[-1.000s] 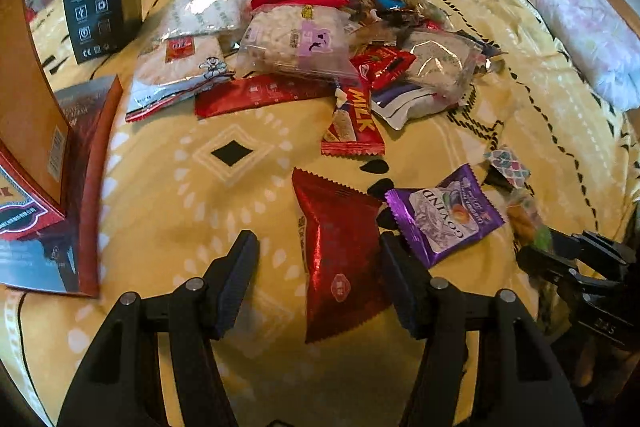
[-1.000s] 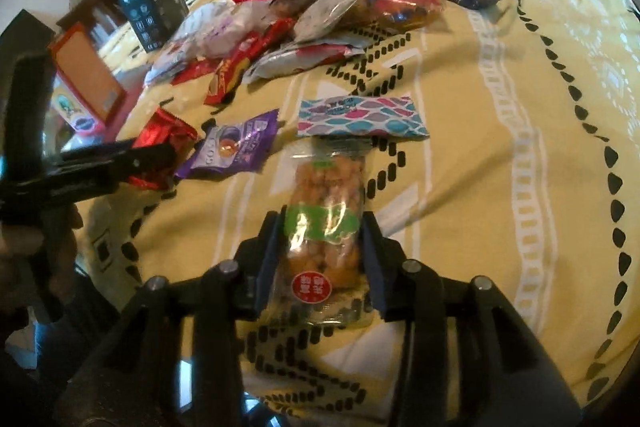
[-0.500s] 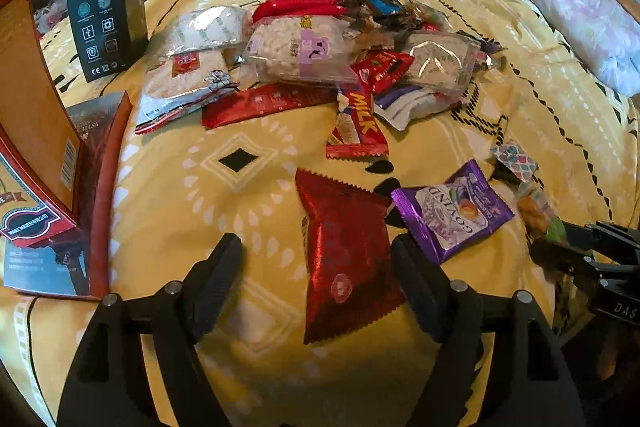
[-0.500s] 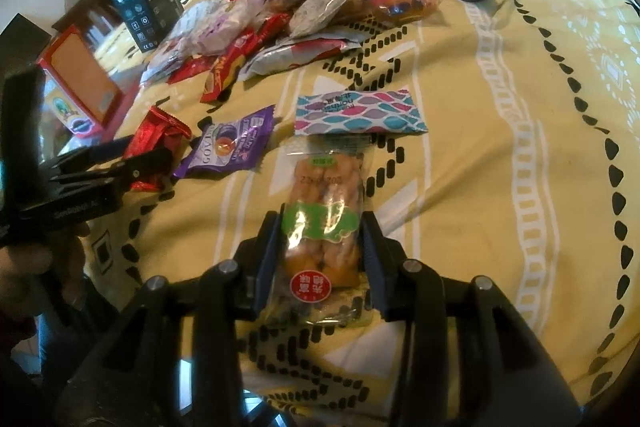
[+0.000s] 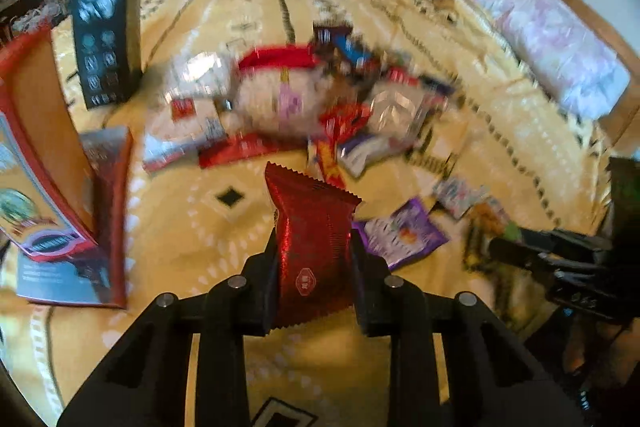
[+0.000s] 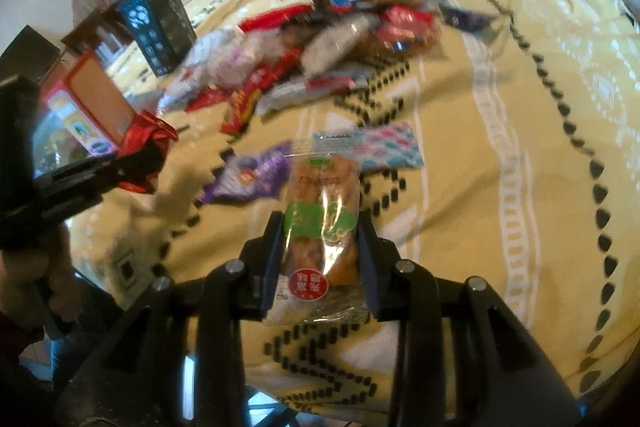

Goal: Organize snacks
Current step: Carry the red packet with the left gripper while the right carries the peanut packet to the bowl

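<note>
Left gripper (image 5: 312, 267): jaws just closed in, now clamped on red foil snack pack (image 5: 314, 239), pack raised off yellow bedspread (image 5: 192, 227).
Right gripper (image 6: 320, 247): jaws closing, pads pressed on clear pack of orange twists (image 6: 322, 223) w/ green label.
Purple packet (image 5: 400, 231): on spread, just right of left gripper.
Snack pile (image 5: 304, 95): well ahead of both grippers.
Red box (image 5: 44, 155) & dark box (image 5: 106, 39): left of left gripper.

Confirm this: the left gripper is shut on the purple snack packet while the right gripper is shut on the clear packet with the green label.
Wrong packet. The left gripper is shut on the red foil packet, as the left wrist view shows; the purple packet lies on the bedspread beside it. The right gripper does clamp the green-labelled clear packet.
</note>
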A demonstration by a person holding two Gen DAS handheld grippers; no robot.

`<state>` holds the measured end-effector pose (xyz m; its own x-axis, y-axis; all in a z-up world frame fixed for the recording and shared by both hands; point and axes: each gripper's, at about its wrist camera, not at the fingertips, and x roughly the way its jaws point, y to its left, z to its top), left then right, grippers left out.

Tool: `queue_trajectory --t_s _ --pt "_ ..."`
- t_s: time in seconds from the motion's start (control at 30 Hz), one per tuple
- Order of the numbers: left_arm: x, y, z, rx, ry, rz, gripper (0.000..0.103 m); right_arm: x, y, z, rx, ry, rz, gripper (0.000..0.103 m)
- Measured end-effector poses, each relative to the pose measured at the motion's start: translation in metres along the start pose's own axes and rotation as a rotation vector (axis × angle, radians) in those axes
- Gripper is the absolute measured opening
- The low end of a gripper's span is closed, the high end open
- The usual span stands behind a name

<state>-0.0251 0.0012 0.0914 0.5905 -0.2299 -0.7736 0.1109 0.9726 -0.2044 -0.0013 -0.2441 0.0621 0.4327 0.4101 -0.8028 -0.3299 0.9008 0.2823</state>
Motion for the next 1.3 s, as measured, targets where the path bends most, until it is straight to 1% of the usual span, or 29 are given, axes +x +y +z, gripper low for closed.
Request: queue_trajectory --t_s 0.1,0.2,0.37,0.5,0.6,0.63,0.7,0.73,0.83,0.9,0.97,1.0,1.1,1.17,1.3 --pt "-0.030 0.000 0.014 -0.006 -0.062 -0.014 0.030 -0.014 0.011 0.011 -0.016 -0.038 0.009 0.035" --pt "-0.057 0.003 0.026 -0.003 -0.117 -0.001 0.030 -0.029 0.025 0.026 -0.043 -0.082 0.019 0.035" --pt "-0.105 0.029 0.046 -0.043 -0.216 0.045 0.030 -0.053 0.053 0.061 -0.092 -0.161 0.047 0.035" --pt "-0.149 0.076 0.058 -0.100 -0.299 0.142 0.030 -0.067 0.086 0.098 -0.150 -0.226 0.087 0.035" --pt "-0.179 0.117 0.063 -0.174 -0.345 0.217 0.030 -0.074 0.126 0.125 -0.220 -0.269 0.135 0.035" --pt "-0.186 0.130 0.063 -0.195 -0.357 0.238 0.030 -0.075 0.145 0.134 -0.250 -0.283 0.159 0.035" --pt "-0.206 0.163 0.060 -0.245 -0.383 0.317 0.030 -0.075 0.173 0.145 -0.296 -0.296 0.197 0.035" --pt "-0.212 0.173 0.057 -0.262 -0.388 0.336 0.030 -0.073 0.191 0.152 -0.319 -0.298 0.223 0.035" --pt "-0.233 0.218 0.045 -0.349 -0.391 0.401 0.030 -0.062 0.244 0.165 -0.386 -0.284 0.307 0.035" --pt "-0.244 0.245 0.035 -0.399 -0.389 0.457 0.030 -0.053 0.278 0.171 -0.424 -0.268 0.354 0.035" --pt "-0.253 0.273 0.025 -0.449 -0.379 0.498 0.030 -0.041 0.315 0.176 -0.459 -0.241 0.414 0.035" --pt "-0.256 0.282 0.018 -0.463 -0.374 0.513 0.030 -0.038 0.327 0.177 -0.471 -0.231 0.432 0.035" --pt "-0.267 0.313 0.001 -0.526 -0.367 0.549 0.030 -0.021 0.372 0.180 -0.520 -0.194 0.478 0.035" --pt "-0.269 0.329 -0.005 -0.557 -0.364 0.557 0.030 -0.010 0.397 0.179 -0.544 -0.163 0.510 0.035" --pt "-0.274 0.339 -0.013 -0.586 -0.366 0.571 0.030 0.008 0.432 0.173 -0.574 -0.103 0.541 0.035"
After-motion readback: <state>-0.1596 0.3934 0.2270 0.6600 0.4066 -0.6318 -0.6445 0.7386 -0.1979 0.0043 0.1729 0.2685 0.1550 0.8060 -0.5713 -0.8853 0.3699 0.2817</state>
